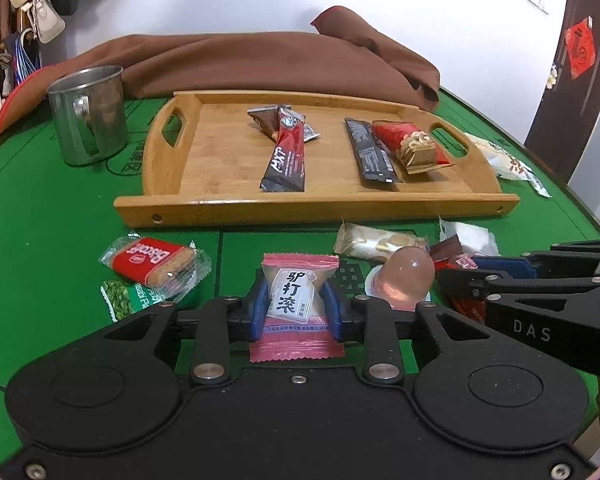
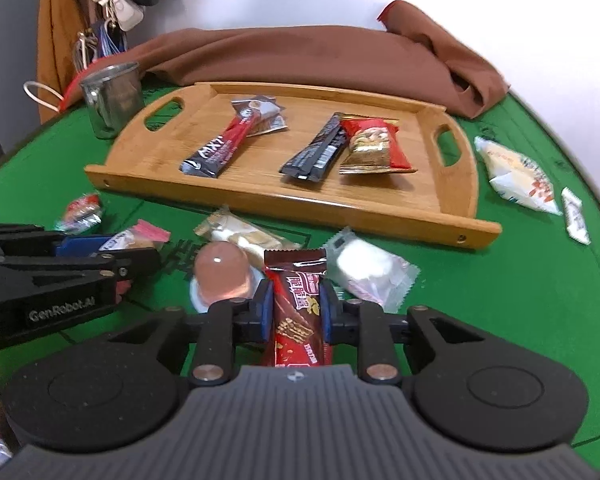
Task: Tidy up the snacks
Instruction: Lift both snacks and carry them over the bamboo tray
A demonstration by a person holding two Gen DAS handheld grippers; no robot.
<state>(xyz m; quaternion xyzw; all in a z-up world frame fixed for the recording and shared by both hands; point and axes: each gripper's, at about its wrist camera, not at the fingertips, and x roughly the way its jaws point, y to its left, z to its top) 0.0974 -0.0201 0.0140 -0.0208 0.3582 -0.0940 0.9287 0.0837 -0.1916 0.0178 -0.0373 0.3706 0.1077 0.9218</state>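
Left gripper pinches the pink sweet packet mid-body and right gripper the brown wafer bar; both look light, crinkly, crushable

Wooden tray has visible bamboo-ish grain with a slightly glossy front rim. Left of the tray, the metal cup looks like brushed steel, kinda dull-shiny. Behind the tray, the brown cloth is matt and soft. The green table mat under the tray looks matt, felt-like. In front of the tray, the jelly cup is glossy clear plastic, and the pink candy wrapper is crinkly plastic film.
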